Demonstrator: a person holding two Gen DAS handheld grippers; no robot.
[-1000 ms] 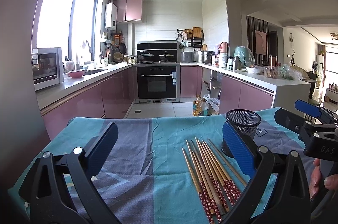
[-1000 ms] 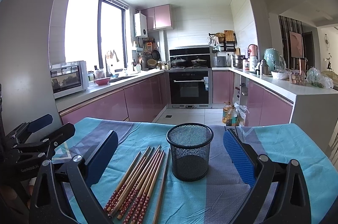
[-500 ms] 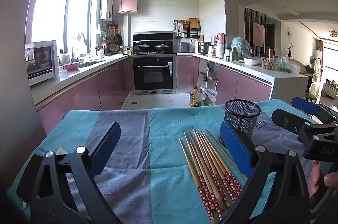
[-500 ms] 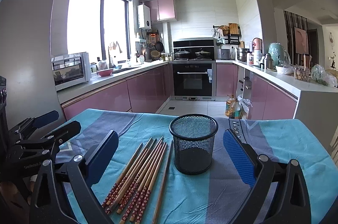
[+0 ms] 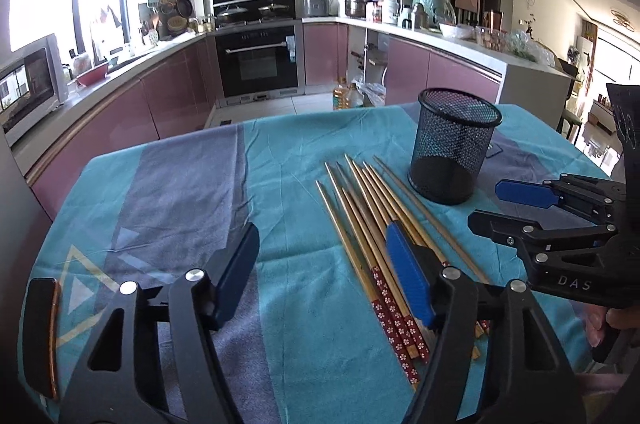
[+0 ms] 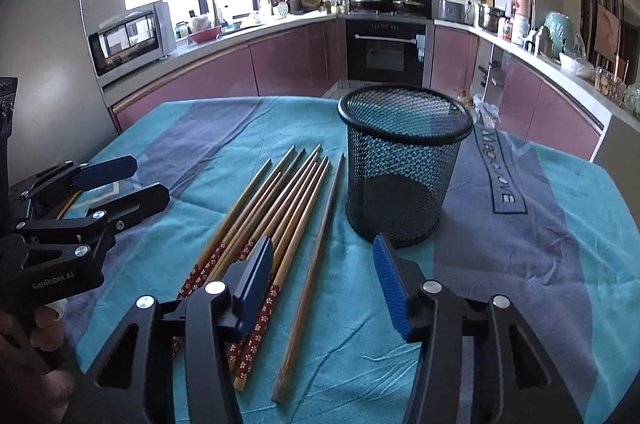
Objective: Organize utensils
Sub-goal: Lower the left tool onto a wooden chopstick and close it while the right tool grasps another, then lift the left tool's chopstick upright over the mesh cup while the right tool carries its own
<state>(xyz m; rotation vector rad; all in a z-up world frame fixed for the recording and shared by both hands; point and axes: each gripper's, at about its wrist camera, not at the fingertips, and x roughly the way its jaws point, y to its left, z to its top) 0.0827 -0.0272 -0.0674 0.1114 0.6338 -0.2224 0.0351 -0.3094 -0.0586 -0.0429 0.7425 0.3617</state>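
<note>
Several wooden chopsticks (image 5: 372, 224) with red flowered ends lie side by side on the teal cloth; they also show in the right wrist view (image 6: 276, 216). A black mesh cup (image 5: 454, 143) stands upright and empty just right of them, also in the right wrist view (image 6: 402, 163). My left gripper (image 5: 324, 272) is open and empty, its right finger over the chopsticks' handle ends. My right gripper (image 6: 324, 276) is open and empty, low over the chopsticks' handle ends in front of the cup. Each gripper shows in the other's view: the right (image 5: 504, 203), the left (image 6: 136, 179).
The table (image 5: 180, 191) is covered by a teal and grey cloth and ends at the far edge before a kitchen with pink cabinets (image 5: 120, 119) and an oven (image 5: 256, 59). A counter (image 6: 560, 71) with jars runs along the right.
Both grippers have tilted down and moved forward and lower toward the chopsticks. The cup and chopsticks now look closer. Both grippers stay open.
</note>
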